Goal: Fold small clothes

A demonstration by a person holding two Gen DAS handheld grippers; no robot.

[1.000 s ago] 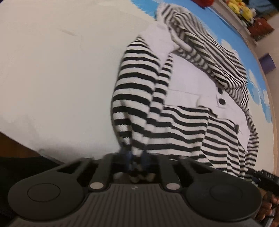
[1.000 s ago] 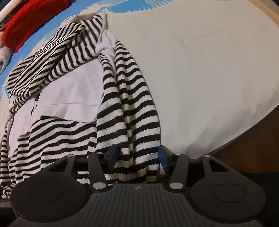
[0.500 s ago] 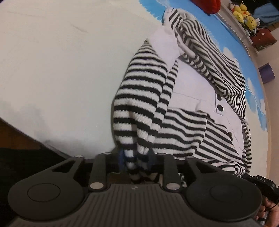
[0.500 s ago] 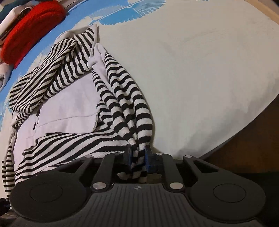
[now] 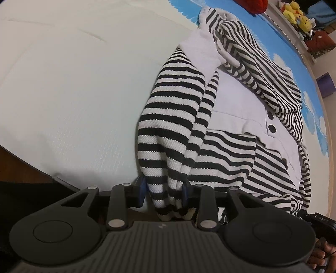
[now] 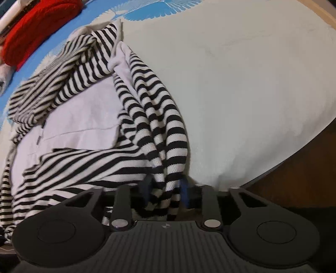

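A small black-and-white striped garment [image 5: 231, 117] with a plain white front panel and black buttons lies on a white sheet. My left gripper [image 5: 163, 192] is shut on a bunched striped edge of the garment, which hangs up from the sheet. In the right wrist view the same garment [image 6: 84, 126] spreads to the left. My right gripper [image 6: 166, 192] holds a bunched striped fold between its blue pads, which stand slightly wider than half a second ago.
The white sheet [image 5: 73, 84] covers the bed, with a blue patterned part [image 5: 294, 52] beyond. A red knitted item [image 6: 35, 31] lies at the far left. Yellow soft toys [image 5: 296, 14] sit on a shelf. The bed edge and dark floor [image 6: 294, 178] are close by.
The right gripper closed on the striped fold, then its pads widened a little. The left gripper's pads also stand wider around its fold. Both have lifted the fabric slightly.
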